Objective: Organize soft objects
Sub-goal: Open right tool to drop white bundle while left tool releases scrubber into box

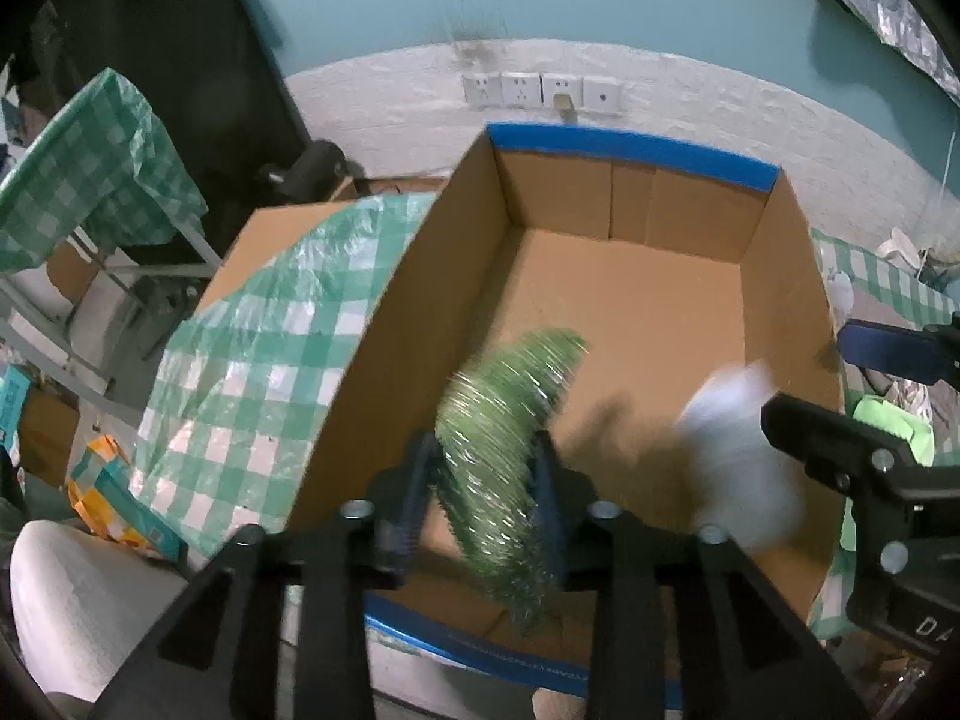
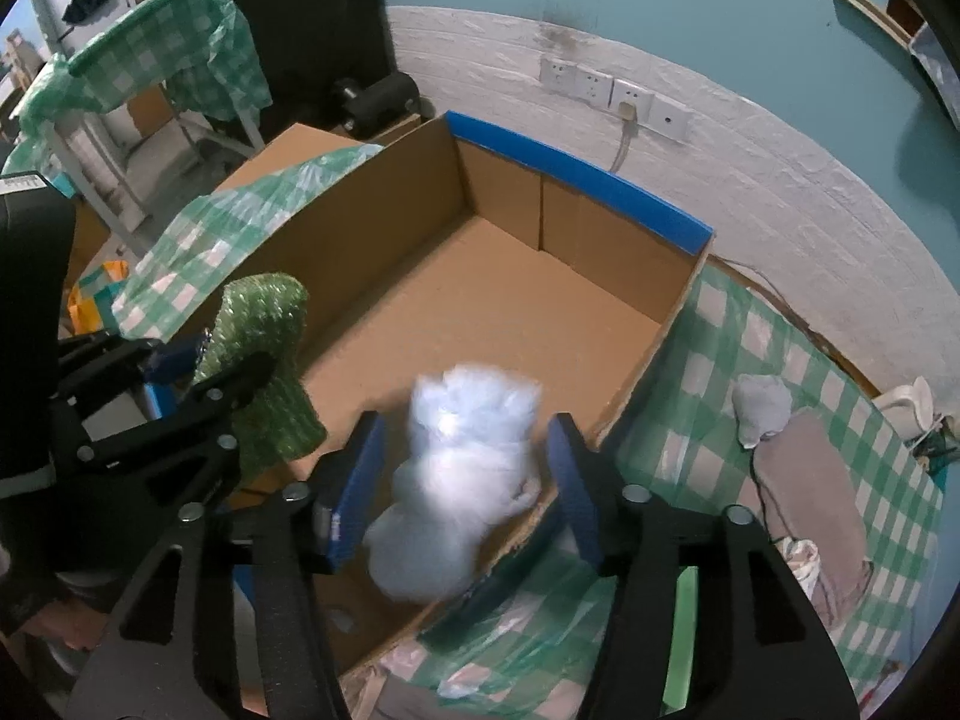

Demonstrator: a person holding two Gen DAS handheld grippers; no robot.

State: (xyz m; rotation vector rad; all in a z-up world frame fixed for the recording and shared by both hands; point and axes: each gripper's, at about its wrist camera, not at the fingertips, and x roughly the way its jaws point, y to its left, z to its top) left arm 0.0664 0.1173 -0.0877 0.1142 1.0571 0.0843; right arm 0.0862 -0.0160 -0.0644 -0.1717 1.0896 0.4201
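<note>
left gripper (image 1: pixel 483 468) clamps blurred green scrubber (image 1: pixel 504 420) | right gripper (image 2: pixel 465 468) spread, white fluff (image 2: pixel 468 456) between, contact unclear | box (image 1: pixel 630 294) near edge hidden

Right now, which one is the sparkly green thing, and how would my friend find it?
Find the big cardboard box with blue tape on its rim. Over its near left corner, the left gripper pinches a green sparkly cloth between its fingers. The fluffy white toy beside it, between the right gripper's open fingers, is pale and fuzzy, not green and glittery.
</note>
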